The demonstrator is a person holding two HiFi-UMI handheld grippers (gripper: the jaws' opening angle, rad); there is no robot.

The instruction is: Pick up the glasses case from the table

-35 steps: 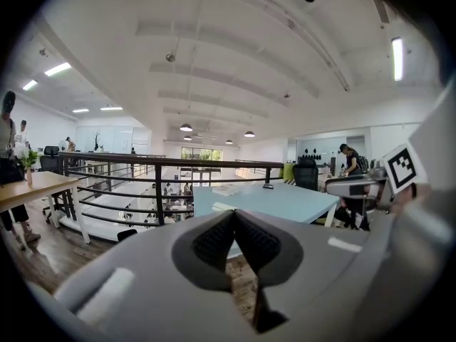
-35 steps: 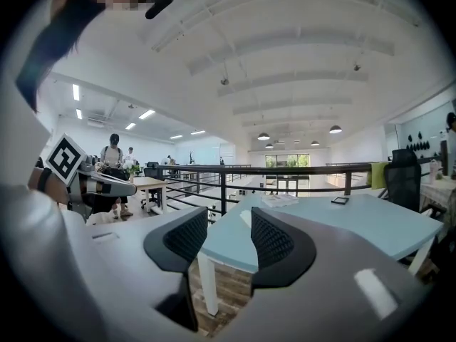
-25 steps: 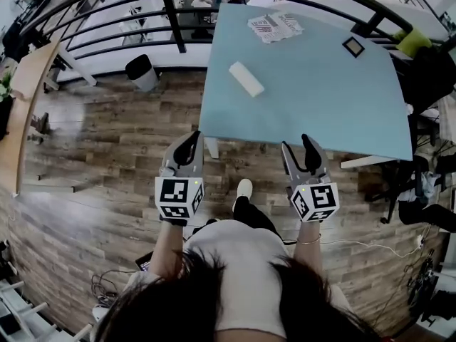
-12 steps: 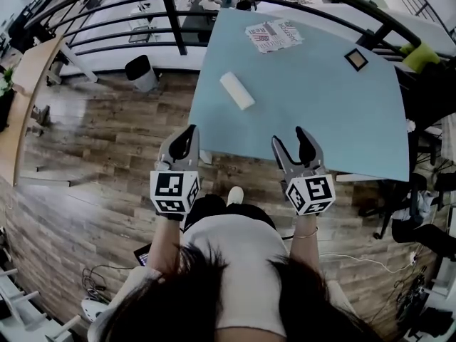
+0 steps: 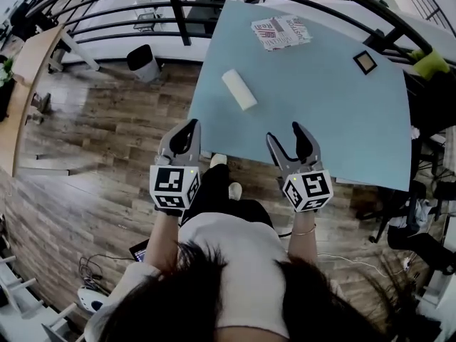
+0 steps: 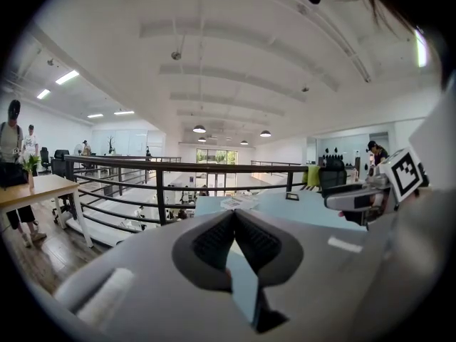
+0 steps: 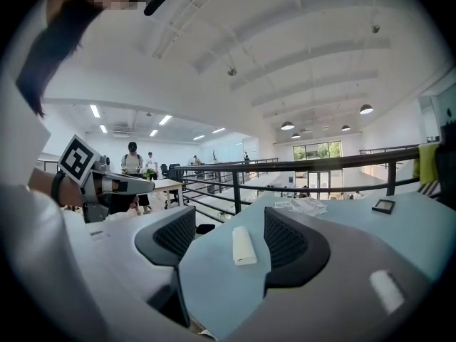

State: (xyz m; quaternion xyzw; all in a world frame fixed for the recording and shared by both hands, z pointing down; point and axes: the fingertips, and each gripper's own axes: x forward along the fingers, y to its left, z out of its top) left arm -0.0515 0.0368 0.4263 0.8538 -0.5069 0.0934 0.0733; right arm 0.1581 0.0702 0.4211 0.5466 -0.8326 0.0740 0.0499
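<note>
The glasses case (image 5: 239,90) is a white oblong lying on the light blue table (image 5: 320,112), near its left side. In the right gripper view the glasses case (image 7: 243,245) lies on the table some way ahead, framed between the jaws. My right gripper (image 5: 286,140) hovers over the table's near edge; its jaws are opening and hold nothing. My left gripper (image 5: 187,135) is at the table's near left corner, shut and empty, its pads meeting at the tip (image 6: 232,216). The case does not show in the left gripper view.
A newspaper (image 5: 280,31) and a small black-framed square (image 5: 365,62) lie at the table's far side. A black railing (image 5: 178,9) runs behind the table. A black bin (image 5: 142,59) stands on the wood floor at left. People stand by a wooden table (image 7: 162,184).
Both grippers have come forward to the table's near edge as the person stepped closer. The right jaws have spread wider. The left jaws stay together.
</note>
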